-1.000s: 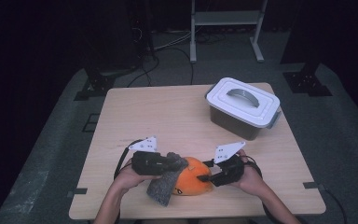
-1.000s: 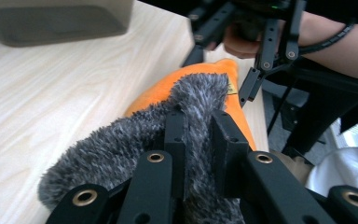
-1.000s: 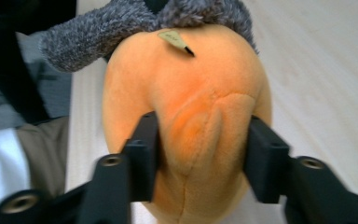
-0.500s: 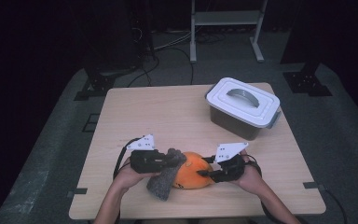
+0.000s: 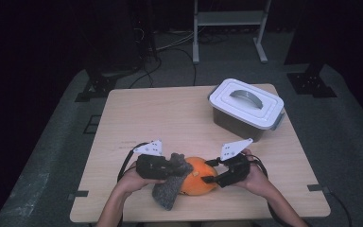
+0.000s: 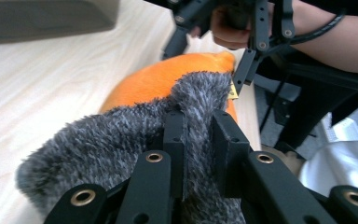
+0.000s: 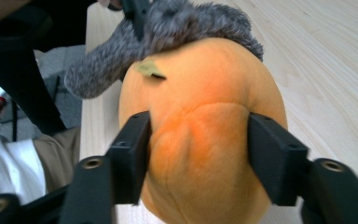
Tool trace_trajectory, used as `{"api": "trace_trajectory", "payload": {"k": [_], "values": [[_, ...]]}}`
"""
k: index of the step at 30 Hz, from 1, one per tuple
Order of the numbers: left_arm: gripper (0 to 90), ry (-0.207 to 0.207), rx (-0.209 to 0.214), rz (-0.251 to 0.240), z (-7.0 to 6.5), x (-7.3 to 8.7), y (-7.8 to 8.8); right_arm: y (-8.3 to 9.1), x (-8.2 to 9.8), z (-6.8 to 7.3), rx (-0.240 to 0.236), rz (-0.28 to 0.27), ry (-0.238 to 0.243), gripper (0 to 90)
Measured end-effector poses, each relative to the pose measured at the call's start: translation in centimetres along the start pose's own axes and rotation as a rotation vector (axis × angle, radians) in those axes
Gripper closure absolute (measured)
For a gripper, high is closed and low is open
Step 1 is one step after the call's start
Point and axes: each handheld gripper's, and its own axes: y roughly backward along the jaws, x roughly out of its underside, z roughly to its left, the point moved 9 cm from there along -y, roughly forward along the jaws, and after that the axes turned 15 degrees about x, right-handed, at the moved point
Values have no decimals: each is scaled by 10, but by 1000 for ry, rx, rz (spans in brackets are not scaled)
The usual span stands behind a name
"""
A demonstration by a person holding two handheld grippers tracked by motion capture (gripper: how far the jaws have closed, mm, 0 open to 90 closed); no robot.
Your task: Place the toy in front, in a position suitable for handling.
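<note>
Left tool (image 6: 198,140): jaws pressed together, pinching a fold of the grey fuzzy cloth (image 5: 169,183).
Grey fuzzy cloth: draped over the left side of the orange plush (image 5: 199,174), hanging toward the near edge.
Right tool (image 7: 198,154): jaws have just been opening; they flank the orange plush, whether the pads touch it I cannot tell.
Orange plush: on the surface (image 5: 160,118), near edge, between both tools.
Lidded box (image 5: 246,108): far right, well apart.

Under the left gripper (image 5: 170,166), the fuzzy grey knitted cloth (image 5: 168,189) hides part of the soft orange plush toy (image 5: 199,176). Whether the right gripper (image 7: 198,140) pads press the toy is unclear.
</note>
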Motion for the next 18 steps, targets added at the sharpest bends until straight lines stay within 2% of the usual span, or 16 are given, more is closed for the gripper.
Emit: {"api": "trace_trajectory", "payload": {"k": [3, 10, 14, 18], "values": [[773, -6, -25, 21, 1, 3, 4, 2, 1, 0, 7, 5, 14, 446], [768, 33, -72, 24, 14, 15, 15, 6, 7, -6, 2, 14, -5, 445], [770, 21, -75, 14, 12, 12, 14, 5, 6, -5, 8, 16, -2, 447], [771, -2, -37, -33, 5, 1, 10, 5, 6, -3, 2, 11, 3, 447]]}}
